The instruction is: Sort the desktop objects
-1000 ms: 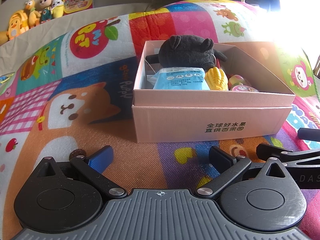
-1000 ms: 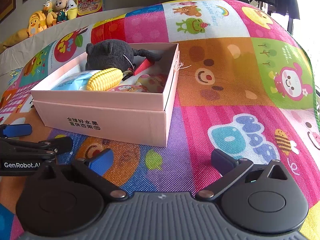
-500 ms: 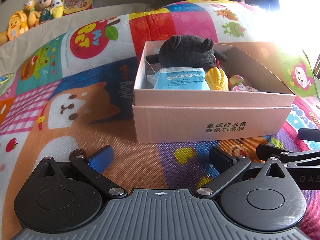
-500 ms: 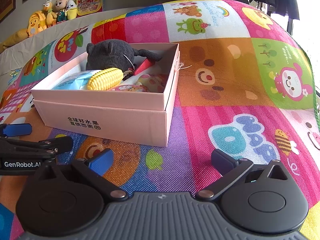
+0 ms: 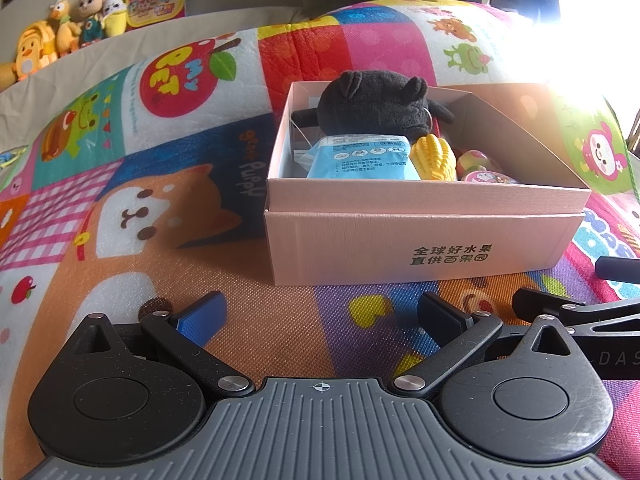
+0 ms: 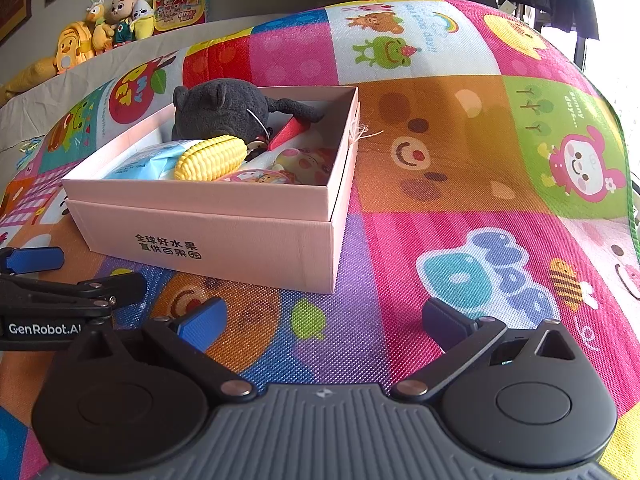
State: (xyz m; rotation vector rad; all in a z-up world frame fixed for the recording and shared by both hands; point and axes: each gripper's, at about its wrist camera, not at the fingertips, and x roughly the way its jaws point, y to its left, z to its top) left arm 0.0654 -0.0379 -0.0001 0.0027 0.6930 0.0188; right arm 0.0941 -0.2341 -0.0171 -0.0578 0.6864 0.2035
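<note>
**Box packed, both grippers empty**

Pink box sits on play mat, ahead of both grippers, not touching. Left gripper jaws spread wide, nothing betw. them; right gripper same. Inside box: black plush at back, blue packet w/ toy corn just beside it, round pink toys at the right end. Nothing lies betw. jaws & box.

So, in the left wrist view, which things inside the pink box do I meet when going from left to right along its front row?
Blue packet → yellow toy corn → round pink item, all inside the pink box.
</note>
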